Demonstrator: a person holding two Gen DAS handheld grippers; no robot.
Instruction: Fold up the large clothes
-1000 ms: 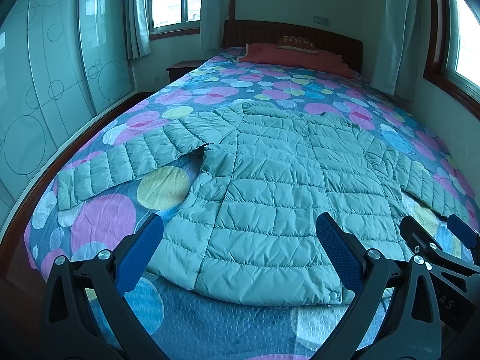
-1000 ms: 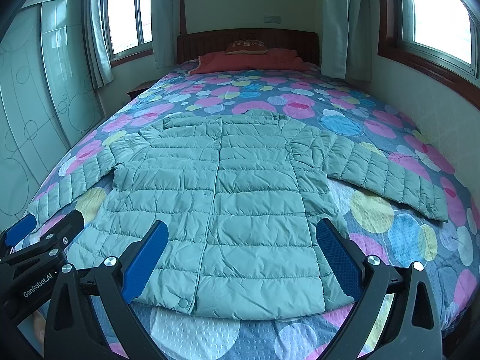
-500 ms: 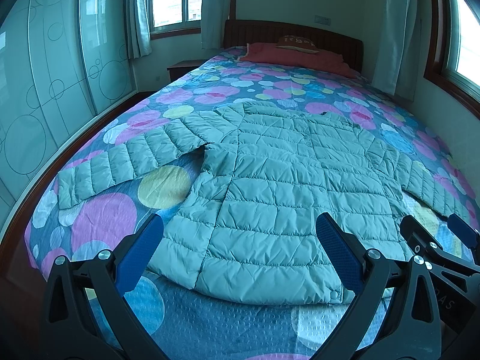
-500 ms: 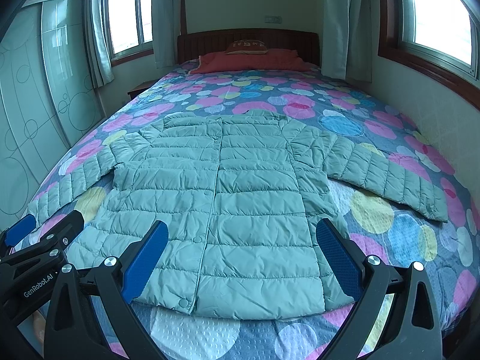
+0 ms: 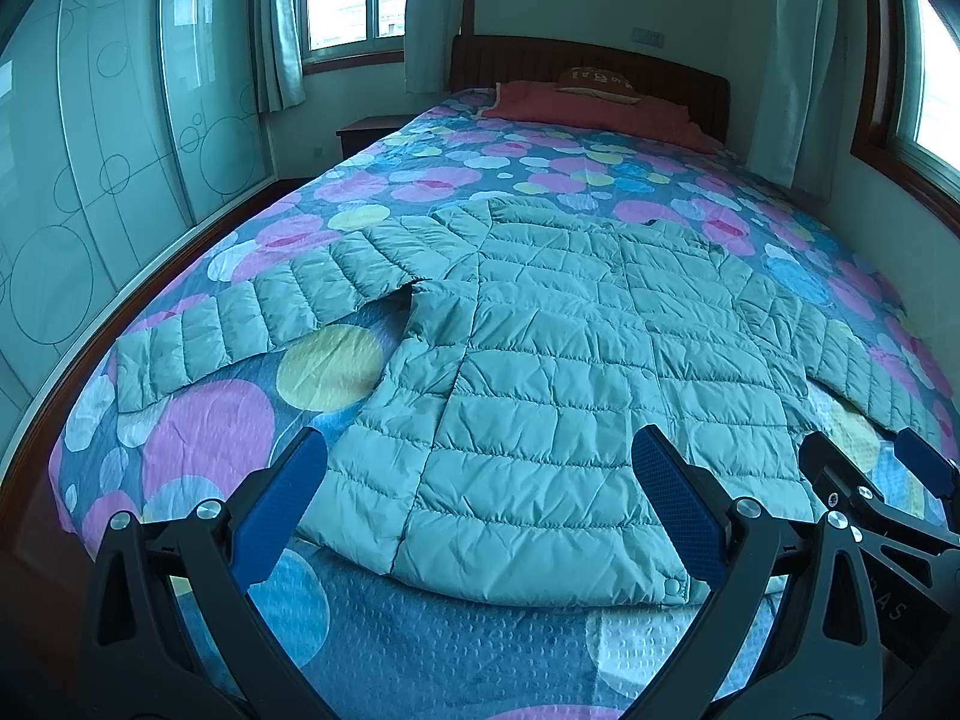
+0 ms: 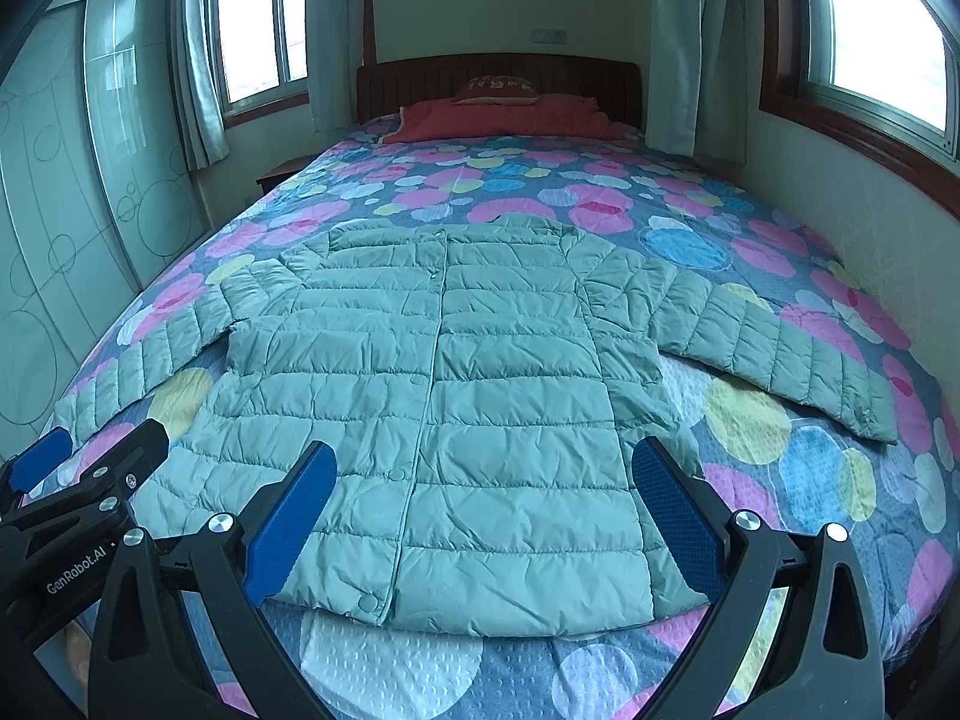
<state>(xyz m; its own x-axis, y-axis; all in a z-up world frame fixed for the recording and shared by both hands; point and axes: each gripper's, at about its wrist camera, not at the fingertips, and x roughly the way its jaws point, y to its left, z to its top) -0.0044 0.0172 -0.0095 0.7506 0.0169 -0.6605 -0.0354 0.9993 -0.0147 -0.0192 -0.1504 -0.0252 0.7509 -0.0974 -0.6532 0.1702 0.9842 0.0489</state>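
Observation:
A pale green quilted puffer jacket lies flat, front up, on the bed, both sleeves spread out to the sides; it also shows in the right wrist view. Its hem faces me. My left gripper is open and empty, hovering above the hem's left part. My right gripper is open and empty above the hem's middle. The right gripper shows at the right edge of the left wrist view, and the left gripper at the left edge of the right wrist view.
The bed has a bedspread with coloured circles, a red blanket and pillow at the wooden headboard. Glass sliding doors run along the left. A wall with a window bounds the right side. A nightstand stands at the back left.

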